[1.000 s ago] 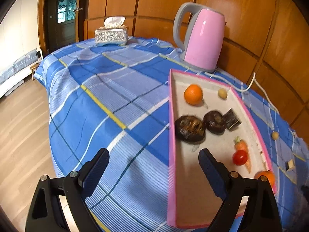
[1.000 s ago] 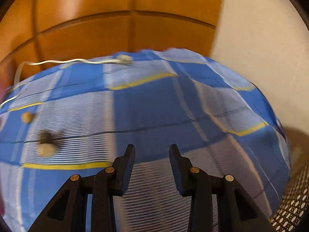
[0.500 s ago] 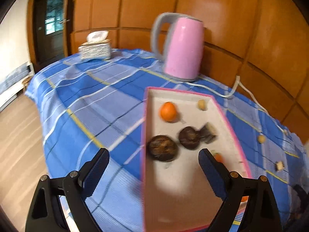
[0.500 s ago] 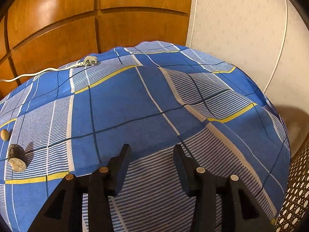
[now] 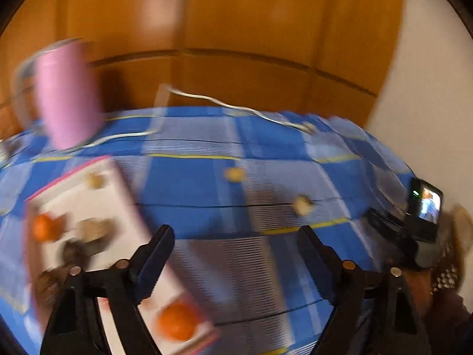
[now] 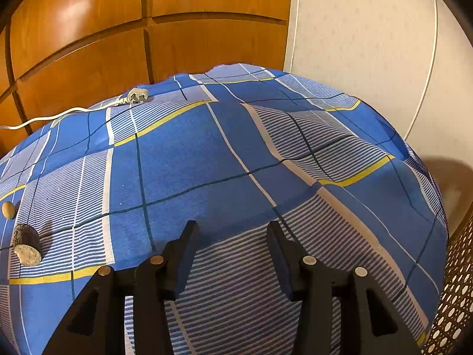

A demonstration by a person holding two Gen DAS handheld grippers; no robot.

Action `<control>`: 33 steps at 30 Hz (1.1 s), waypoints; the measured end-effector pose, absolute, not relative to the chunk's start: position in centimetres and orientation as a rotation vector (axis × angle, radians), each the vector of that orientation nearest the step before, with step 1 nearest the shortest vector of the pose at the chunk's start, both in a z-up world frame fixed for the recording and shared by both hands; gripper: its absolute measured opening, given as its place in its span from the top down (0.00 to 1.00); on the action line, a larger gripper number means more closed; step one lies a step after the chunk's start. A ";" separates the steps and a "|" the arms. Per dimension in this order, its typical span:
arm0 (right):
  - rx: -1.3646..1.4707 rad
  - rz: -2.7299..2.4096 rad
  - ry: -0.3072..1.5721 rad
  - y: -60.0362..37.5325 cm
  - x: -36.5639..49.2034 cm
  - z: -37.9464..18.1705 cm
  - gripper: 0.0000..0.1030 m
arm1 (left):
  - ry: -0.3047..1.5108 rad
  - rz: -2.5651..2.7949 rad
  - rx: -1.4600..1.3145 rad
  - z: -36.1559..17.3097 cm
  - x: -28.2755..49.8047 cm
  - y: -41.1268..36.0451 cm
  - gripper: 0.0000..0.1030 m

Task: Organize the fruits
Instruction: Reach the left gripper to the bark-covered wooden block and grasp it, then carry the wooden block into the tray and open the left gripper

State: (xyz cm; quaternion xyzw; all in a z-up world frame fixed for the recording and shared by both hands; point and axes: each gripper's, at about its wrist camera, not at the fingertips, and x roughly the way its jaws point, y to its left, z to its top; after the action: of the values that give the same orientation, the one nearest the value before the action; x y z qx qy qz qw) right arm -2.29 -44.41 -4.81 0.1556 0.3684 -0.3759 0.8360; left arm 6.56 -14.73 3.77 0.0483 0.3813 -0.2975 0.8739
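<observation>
fruits sit in the pink tray (image 5: 124, 189) while the left tongs (image 5: 233, 245) are closing, empty, and the right tongs (image 6: 233, 236) stand narrow, empty.

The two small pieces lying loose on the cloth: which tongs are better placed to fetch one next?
Probably the left tongs: the cut piece and round one lie just ahead, though its jaws are closing empty. From the right tongs both sit far to one side.
</observation>
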 end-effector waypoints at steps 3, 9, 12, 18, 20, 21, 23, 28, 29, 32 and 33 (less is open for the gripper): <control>0.327 -0.797 0.781 -44.4 -2.3 -4.8 0.53 | 0.841 -0.696 0.147 2.5 7.4 -18.9 0.27; 0.328 -0.800 0.779 -44.4 -2.3 -4.8 0.53 | 0.919 -0.800 0.219 -0.1 8.8 -24.5 0.39; 0.328 -0.800 0.779 -44.4 -2.3 -4.8 0.52 | 0.938 -0.805 0.266 -1.2 9.4 -26.5 0.39; 0.323 -0.802 0.780 -44.5 -2.4 -4.8 0.52 | 0.961 -0.802 0.254 -2.7 11.2 -28.3 0.42; 0.321 -0.802 0.780 -44.5 -2.4 -4.8 0.52 | 0.994 -0.813 0.254 -3.9 11.4 -28.7 0.62; 0.320 -0.803 0.780 -44.4 -2.4 -4.8 0.52 | 0.983 -0.816 0.237 -3.9 11.3 -28.5 0.62; 0.320 -0.803 0.780 -44.5 -2.4 -4.8 0.52 | 0.987 -0.830 0.197 -3.7 11.0 -27.7 0.63; 0.316 -0.804 0.780 -44.4 -2.4 -4.8 0.52 | 0.984 -0.804 0.137 -2.5 9.5 -25.4 0.62; 0.316 -0.804 0.780 -44.4 -2.4 -4.8 0.52 | 0.982 -0.794 0.126 -2.1 9.1 -24.7 0.62; 0.314 -0.805 0.781 -44.4 -2.4 -4.8 0.52 | 0.982 -0.764 0.077 -1.3 8.1 -22.5 0.62; 0.314 -0.805 0.781 -44.4 -2.4 -4.8 0.52 | 0.979 -0.750 0.063 -1.0 8.0 -21.7 0.62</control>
State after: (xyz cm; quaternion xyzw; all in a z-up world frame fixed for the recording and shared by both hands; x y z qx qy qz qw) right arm -2.37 -44.41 -4.81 0.1481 0.3688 -0.3800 0.8352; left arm 7.98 -21.72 -1.02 0.0294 0.4589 -0.3517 0.8154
